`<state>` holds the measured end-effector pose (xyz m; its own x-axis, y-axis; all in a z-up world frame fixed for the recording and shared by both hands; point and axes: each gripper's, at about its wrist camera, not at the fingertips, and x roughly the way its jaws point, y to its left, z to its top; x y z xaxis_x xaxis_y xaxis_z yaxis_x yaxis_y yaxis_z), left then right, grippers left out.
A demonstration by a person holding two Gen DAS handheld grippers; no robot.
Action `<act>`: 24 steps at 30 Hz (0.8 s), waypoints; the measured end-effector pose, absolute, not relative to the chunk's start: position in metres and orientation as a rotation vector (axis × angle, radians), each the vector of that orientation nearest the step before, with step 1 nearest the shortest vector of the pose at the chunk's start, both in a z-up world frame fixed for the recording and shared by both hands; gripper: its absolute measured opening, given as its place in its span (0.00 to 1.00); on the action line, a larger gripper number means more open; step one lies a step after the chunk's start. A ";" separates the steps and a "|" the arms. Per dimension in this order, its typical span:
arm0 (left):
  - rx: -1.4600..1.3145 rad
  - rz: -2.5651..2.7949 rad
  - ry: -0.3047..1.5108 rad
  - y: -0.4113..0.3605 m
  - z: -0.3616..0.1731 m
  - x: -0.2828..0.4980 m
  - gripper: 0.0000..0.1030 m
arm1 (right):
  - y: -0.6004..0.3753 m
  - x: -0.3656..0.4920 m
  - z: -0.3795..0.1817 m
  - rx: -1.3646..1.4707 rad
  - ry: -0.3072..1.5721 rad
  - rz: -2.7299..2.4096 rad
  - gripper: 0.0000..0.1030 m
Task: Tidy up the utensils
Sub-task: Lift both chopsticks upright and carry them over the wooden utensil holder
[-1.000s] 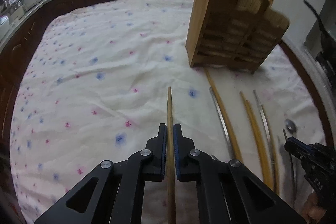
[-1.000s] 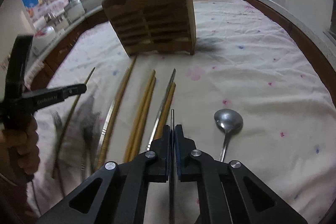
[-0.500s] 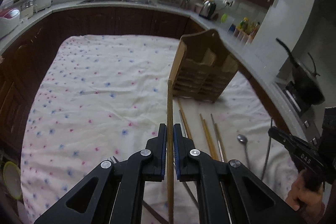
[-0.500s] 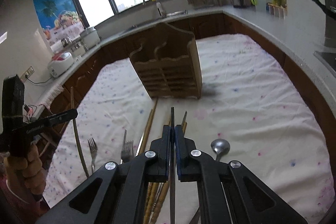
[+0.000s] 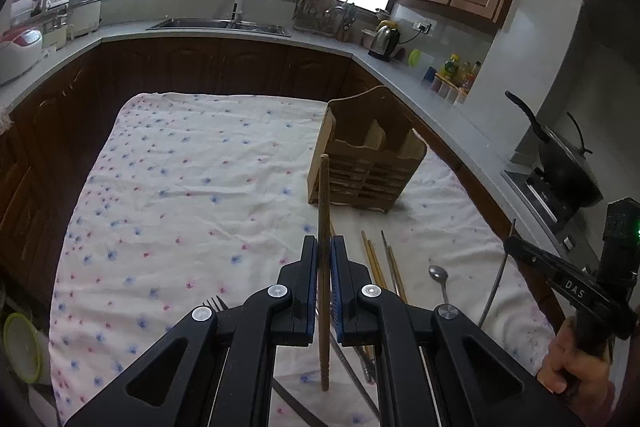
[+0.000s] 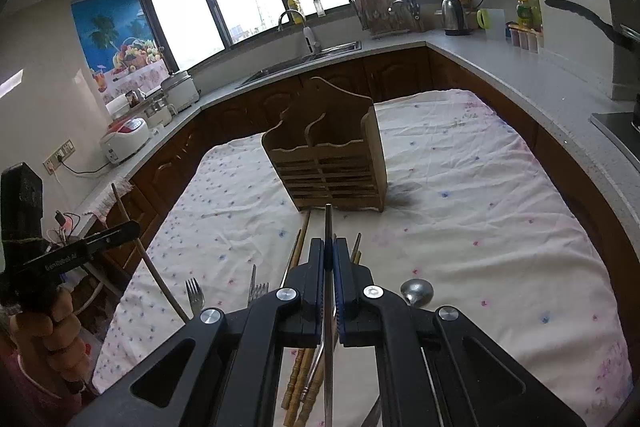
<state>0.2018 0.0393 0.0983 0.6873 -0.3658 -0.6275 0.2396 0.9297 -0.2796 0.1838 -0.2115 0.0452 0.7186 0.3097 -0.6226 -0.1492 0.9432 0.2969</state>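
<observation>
Your left gripper (image 5: pixel 324 259) is clamped on a long brown wooden chopstick (image 5: pixel 323 211), which runs up the centre of the left wrist view; its tip overlaps the near left corner of the slatted wooden utensil holder (image 5: pixel 368 163) in the picture. Your right gripper (image 6: pixel 329 263) is clamped on a thin grey metal chopstick (image 6: pixel 328 227), pointing at the foot of the same holder (image 6: pixel 332 163) at mid-frame.

The holder stands upright on the white cloth with small blue and pink flowers (image 5: pixel 180 187). Its top shows divided compartments, and what lies inside them cannot be seen from either view.

Between your right gripper and the holder, loose wooden and metal chopsticks (image 6: pixel 301 239) lie on the cloth, running toward the holder's base. At least four show in the left wrist view, lower centre-right (image 5: pixel 374 259), but overlaps make an exact count unsure. One metal spoon (image 6: pixel 417 292) lies just right of your right gripper's fingers. Two metal forks (image 6: pixel 194 291) lie at lower left of the right wrist view, the second (image 6: pixel 256 287) closer to the gripper.

Around the table a grey countertop (image 6: pixel 500 67) curves, carrying one steel kettle (image 6: pixel 454 13), a white rice cooker (image 6: pixel 124 143) at left, and a sink with tap (image 6: pixel 296 27) below the windows. A black pan (image 5: pixel 560 167) sits at the right of the left wrist view.
</observation>
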 end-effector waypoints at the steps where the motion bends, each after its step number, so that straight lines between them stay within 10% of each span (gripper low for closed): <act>1: -0.182 -0.343 0.738 0.040 0.099 0.201 0.04 | -0.211 0.183 0.046 0.234 0.723 0.257 0.04; 24: -0.217 -0.366 0.514 0.038 0.142 0.250 0.04 | -0.234 0.250 0.129 0.278 0.429 0.217 0.04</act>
